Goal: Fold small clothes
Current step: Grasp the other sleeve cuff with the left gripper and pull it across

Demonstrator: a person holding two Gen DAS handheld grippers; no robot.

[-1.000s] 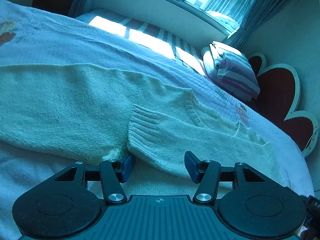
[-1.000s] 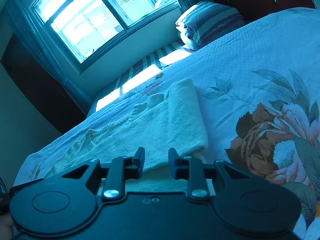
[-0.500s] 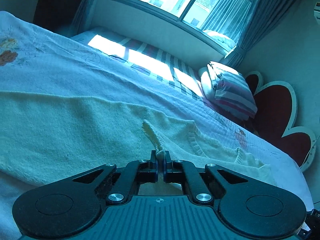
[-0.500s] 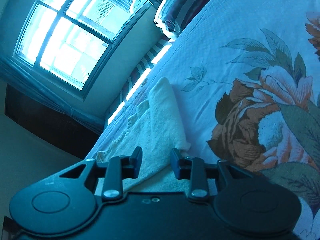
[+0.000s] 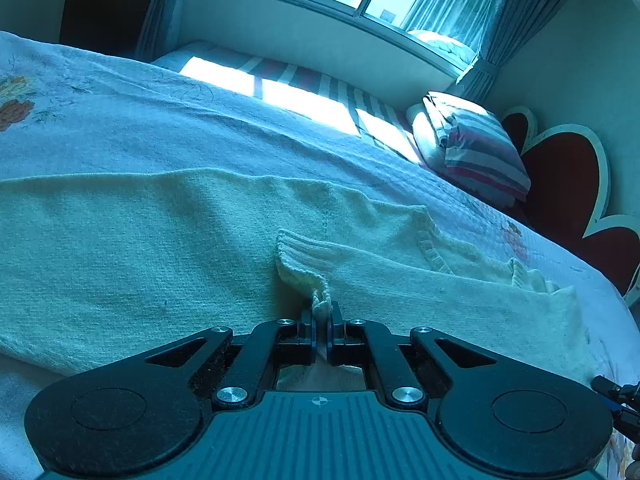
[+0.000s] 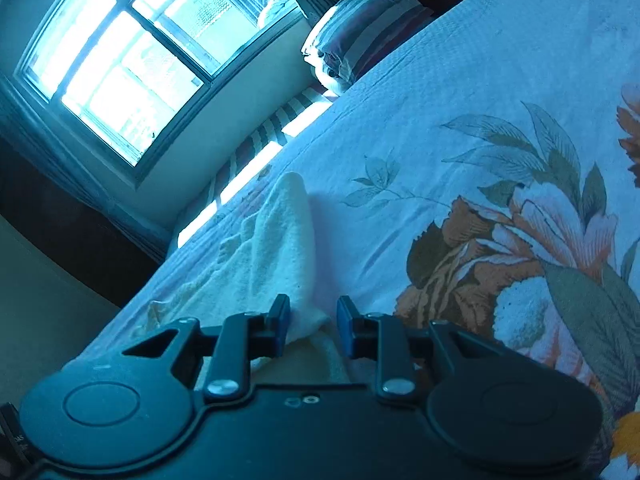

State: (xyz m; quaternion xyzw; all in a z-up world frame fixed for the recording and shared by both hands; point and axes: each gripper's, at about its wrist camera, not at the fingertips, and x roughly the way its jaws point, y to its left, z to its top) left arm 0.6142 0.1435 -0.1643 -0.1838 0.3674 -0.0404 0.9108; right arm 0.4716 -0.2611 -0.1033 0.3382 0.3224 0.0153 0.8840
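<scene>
Cream knitted sweater lies flat on the floral bedspread, soft, light and stretchy. Left tongs are pinching its ribbed cuff; right tongs stand spread around a sweater corner, which looks the sensible hold.

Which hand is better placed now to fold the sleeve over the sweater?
Left. The left tongs are shut on the sleeve cuff; the right tongs are open around the sweater edge.

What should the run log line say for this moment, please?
left gripper: shut on sleeve cuff | right gripper: open at sweater edge | sweater on bedspread
</scene>
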